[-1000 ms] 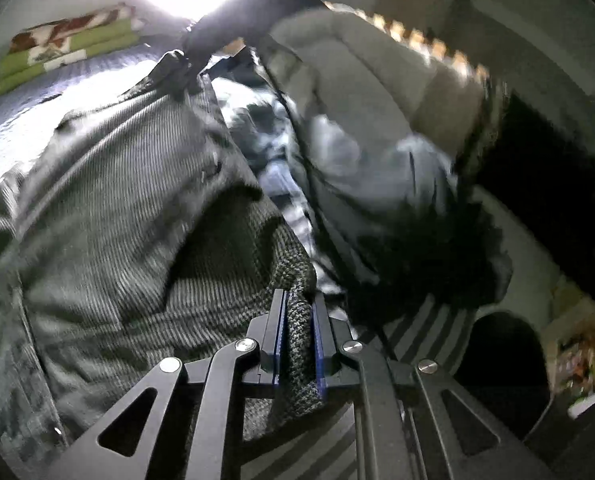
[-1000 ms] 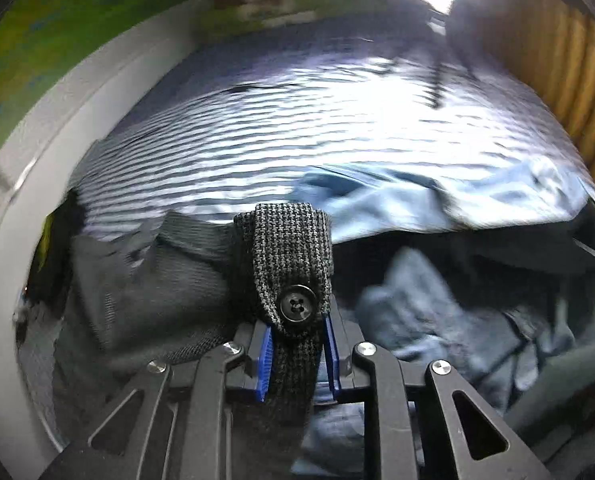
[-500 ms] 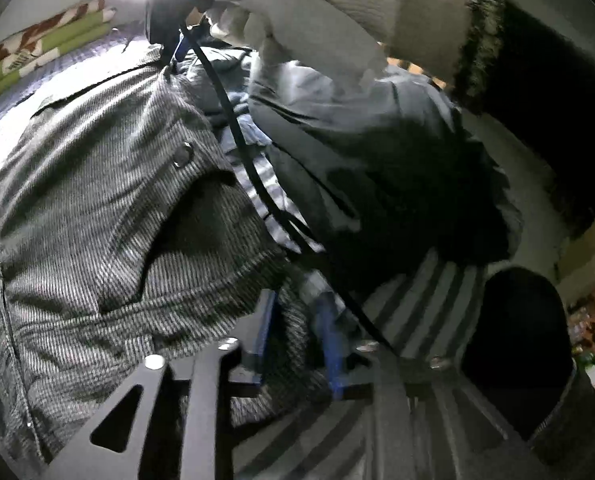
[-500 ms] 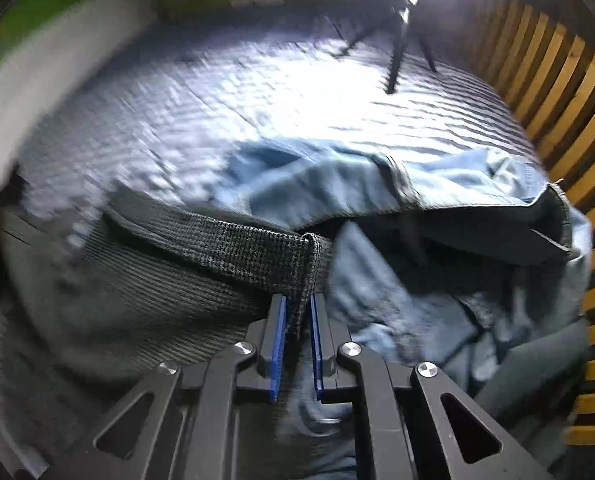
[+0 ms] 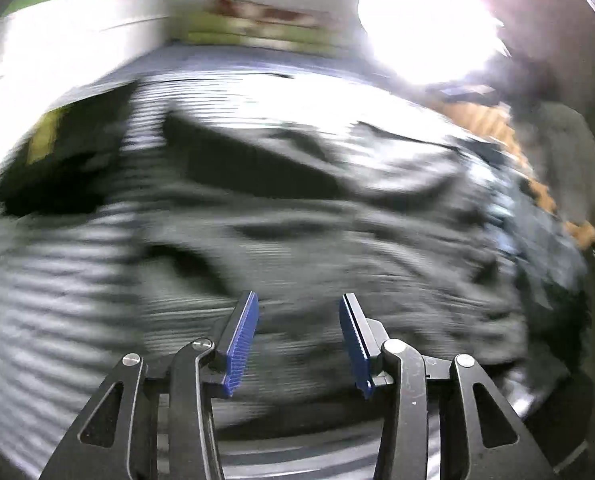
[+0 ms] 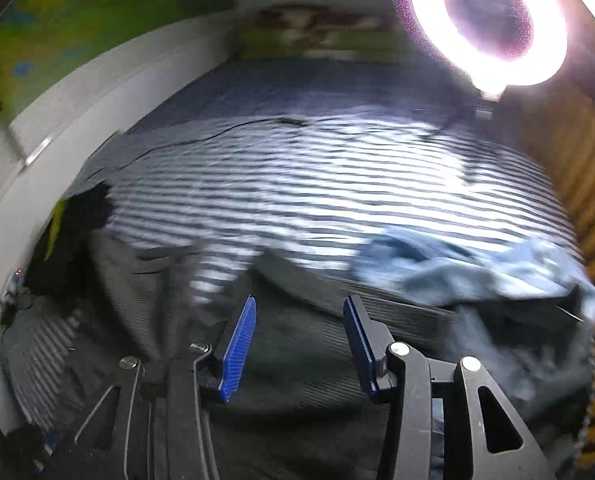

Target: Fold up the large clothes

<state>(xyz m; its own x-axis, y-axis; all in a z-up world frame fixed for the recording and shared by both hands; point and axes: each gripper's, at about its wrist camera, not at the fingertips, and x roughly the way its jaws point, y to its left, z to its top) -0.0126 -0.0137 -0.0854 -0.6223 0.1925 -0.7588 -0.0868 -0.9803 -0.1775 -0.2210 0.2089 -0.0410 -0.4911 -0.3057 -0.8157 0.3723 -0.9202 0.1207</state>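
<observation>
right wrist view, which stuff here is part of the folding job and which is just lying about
Job:
- grey corduroy garment
- right gripper, jaws opening, nothing between them
- striped bedspread

Lying about:
- light blue clothes
- ring light
- cable

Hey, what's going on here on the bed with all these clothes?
A person is folding clothes on a striped bed with tongs in each hand. Neither is gripping anything at this moment: the left tongs and the right tongs are both opening, with nothing between the pads. A dark grey striped garment lies under them, and a light blue garment sits crumpled beside it.
</observation>
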